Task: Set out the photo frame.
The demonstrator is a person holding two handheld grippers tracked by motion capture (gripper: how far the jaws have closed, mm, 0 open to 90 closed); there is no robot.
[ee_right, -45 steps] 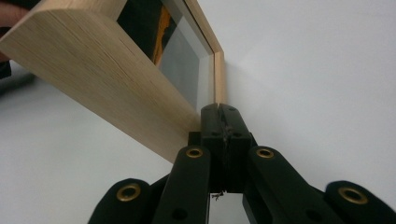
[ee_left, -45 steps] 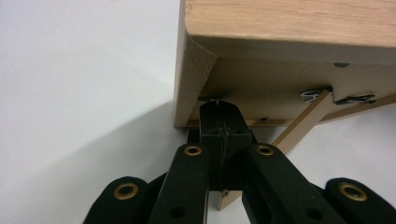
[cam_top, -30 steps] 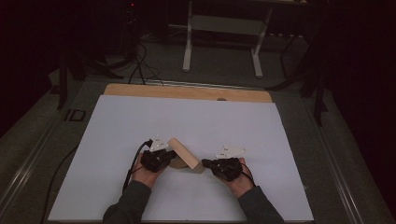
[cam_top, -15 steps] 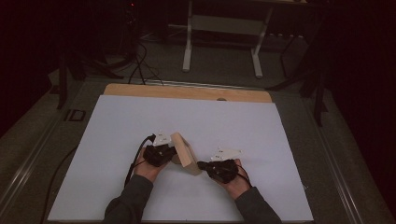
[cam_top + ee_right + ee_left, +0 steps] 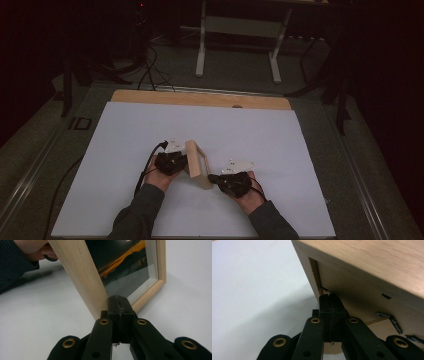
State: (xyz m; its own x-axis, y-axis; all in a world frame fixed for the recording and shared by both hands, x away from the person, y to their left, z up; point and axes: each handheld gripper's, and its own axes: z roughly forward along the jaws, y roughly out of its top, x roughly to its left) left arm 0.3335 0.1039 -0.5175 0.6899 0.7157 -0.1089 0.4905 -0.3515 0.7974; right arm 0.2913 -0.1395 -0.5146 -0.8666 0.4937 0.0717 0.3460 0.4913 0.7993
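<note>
Since the earlier pictures, the wooden picture frame (image 5: 196, 163) had been tipped up from lying slanted between the hands, so it stood on its edge on the white table top (image 5: 125, 140), and the right hand had slid down toward the person. Both hands had stayed close to the frame. The left gripper (image 5: 181, 161) sat at the left of the frame with its two black jaws squeezed tight together, and its tip pushed against the brown back board (image 5: 362, 290), near the small metal clips (image 5: 394, 323). Nothing was caught between those jaws. The right gripper (image 5: 214, 177) lay at the frame's near bottom corner, its jaws pressed together too and holding nothing, with the tip touching the pale wood rim (image 5: 80, 277). Behind the glass (image 5: 125, 267) was a dark picture with an orange streak. No words or labels could be read anywhere. A sleeve (image 5: 15, 265) showed behind the frame in the right gripper view.
</note>
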